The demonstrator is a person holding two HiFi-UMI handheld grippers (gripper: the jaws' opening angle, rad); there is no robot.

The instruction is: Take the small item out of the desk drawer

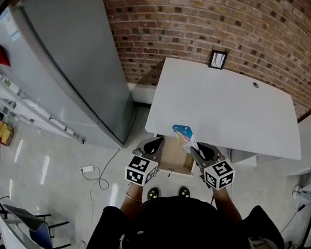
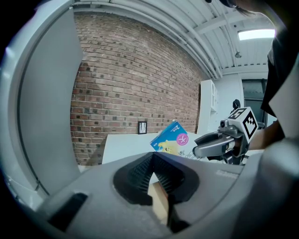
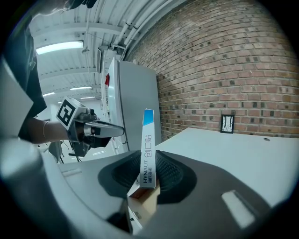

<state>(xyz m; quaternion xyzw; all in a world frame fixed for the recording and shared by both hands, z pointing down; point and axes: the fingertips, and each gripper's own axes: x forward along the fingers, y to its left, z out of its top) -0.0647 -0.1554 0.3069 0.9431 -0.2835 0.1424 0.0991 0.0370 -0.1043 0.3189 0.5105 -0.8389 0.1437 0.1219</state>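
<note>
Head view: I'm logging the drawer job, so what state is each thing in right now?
Drawer: open, pulled out from under the desk.
Small box: lifted above the drawer, held upright.
Right tongs: shut on the small box.
Left tongs: shut, empty.

1. White desk [image 1: 217, 107], back edge against the brick wall [image 1: 191, 20].
2. Small framed picture [image 1: 218, 59] stands on the top at that back edge.
3. Wooden drawer [image 1: 174, 156] pulled out under the front edge.
4. Grey floor [image 1: 58, 163]: white power strip [image 1: 86, 170] with cable.
</note>
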